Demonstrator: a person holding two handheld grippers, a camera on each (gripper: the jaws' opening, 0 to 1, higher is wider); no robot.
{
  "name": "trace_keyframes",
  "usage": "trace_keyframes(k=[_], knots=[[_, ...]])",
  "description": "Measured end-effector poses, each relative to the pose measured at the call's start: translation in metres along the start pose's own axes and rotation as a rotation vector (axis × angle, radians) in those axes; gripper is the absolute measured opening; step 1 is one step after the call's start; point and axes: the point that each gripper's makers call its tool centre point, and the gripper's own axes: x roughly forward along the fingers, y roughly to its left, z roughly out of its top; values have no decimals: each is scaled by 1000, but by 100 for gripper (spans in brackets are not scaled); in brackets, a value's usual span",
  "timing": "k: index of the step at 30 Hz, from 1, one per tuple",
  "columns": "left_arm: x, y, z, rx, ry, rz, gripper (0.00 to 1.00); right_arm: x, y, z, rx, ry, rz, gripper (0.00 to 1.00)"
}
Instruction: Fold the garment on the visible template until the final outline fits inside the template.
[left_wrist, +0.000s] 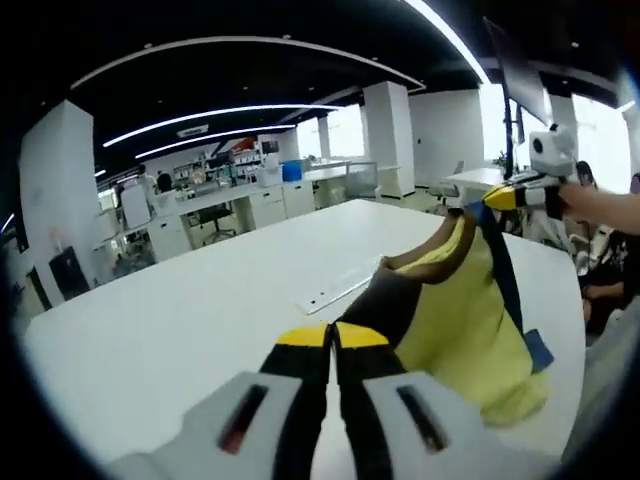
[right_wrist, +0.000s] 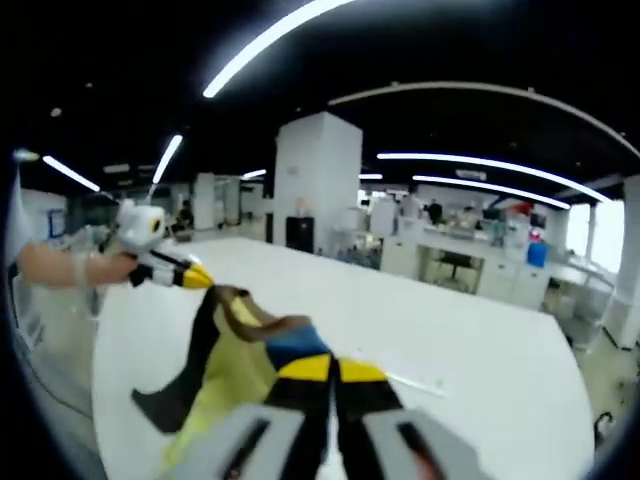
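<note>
A yellow garment (left_wrist: 470, 320) with dark brown and blue trim hangs stretched above the white table (left_wrist: 200, 330) between the two grippers. My left gripper (left_wrist: 332, 335) is shut on its dark edge. In that same view the right gripper (left_wrist: 503, 197) pinches the top of the cloth at upper right. In the right gripper view, my right gripper (right_wrist: 330, 368) is shut on the garment's (right_wrist: 235, 375) blue part, and the left gripper (right_wrist: 195, 275), held by a hand, grips the far end. A dark flap (right_wrist: 170, 395) droops toward the table (right_wrist: 470, 340).
A thin pale strip (left_wrist: 338, 288) lies flat on the table beyond the garment, seen also as a strip (right_wrist: 415, 380) in the right gripper view. A person (left_wrist: 605, 270) stands at the table's right edge. Desks, pillars and cabinets fill the room behind.
</note>
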Motion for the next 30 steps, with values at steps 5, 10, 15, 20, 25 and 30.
trace_keyframes(k=[5, 10, 15, 20, 25, 30], knots=[[38, 15, -18, -23, 48, 5, 0, 35, -20, -33, 21, 73, 0, 0], [70, 19, -52, -59, 136, 1, 0, 64, -33, -67, 56, 142, -2, 0], [98, 27, -90, -94, 240, -3, 0, 93, -44, -103, 80, 228, 5, 0], [116, 20, -117, -95, 311, 0, 0, 110, -45, -136, 79, 316, 15, 0], [134, 34, -132, -94, 354, 4, 0, 120, -47, -153, 84, 358, 13, 0], [130, 25, -131, -71, 370, 6, 0, 125, -49, -164, 91, 384, 16, 0]])
